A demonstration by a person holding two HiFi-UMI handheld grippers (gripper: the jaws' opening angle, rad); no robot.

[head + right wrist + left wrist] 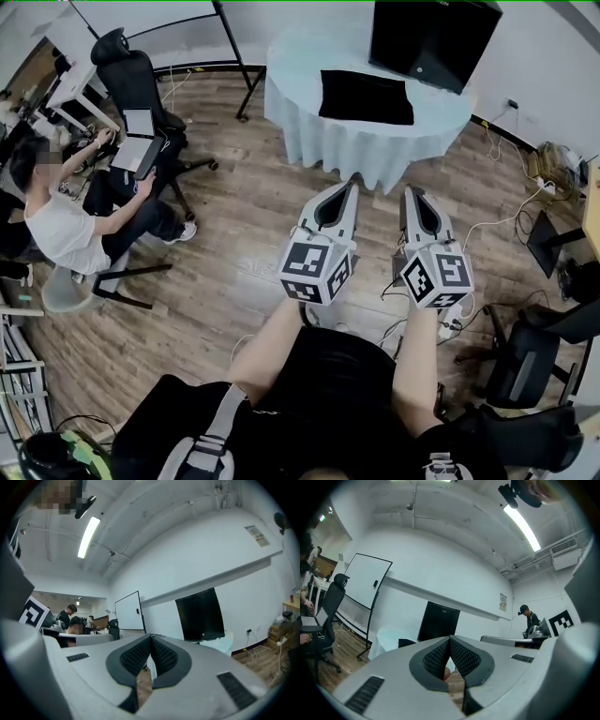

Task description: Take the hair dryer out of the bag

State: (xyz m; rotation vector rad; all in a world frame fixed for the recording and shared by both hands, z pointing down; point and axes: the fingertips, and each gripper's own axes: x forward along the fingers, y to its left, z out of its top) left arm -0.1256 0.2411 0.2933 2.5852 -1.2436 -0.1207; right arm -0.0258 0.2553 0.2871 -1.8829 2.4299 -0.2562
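No hair dryer shows; presumably it is inside the black bag (366,97) lying flat on the round table (300,112), upper centre of the head view. It is likely rigid, smooth and fairly light, best taken by its handle. The left claw (353,183) and right claw (410,192), mid-frame, point level toward the table, both closed, empty and well short.

- The bag (366,97) lies on the round table (309,117), in front of the screen (433,37), which stands at the table's far right.
- The left gripper (352,181) and the right gripper (409,191) are side by side before the table's near edge.
- A whiteboard (141,14) stands behind and left of the table.
- An office chair (141,84) stands left of the table, with a seated person (61,225) nearer and further left.
- Cables (506,220) lie on the floor right of the table.
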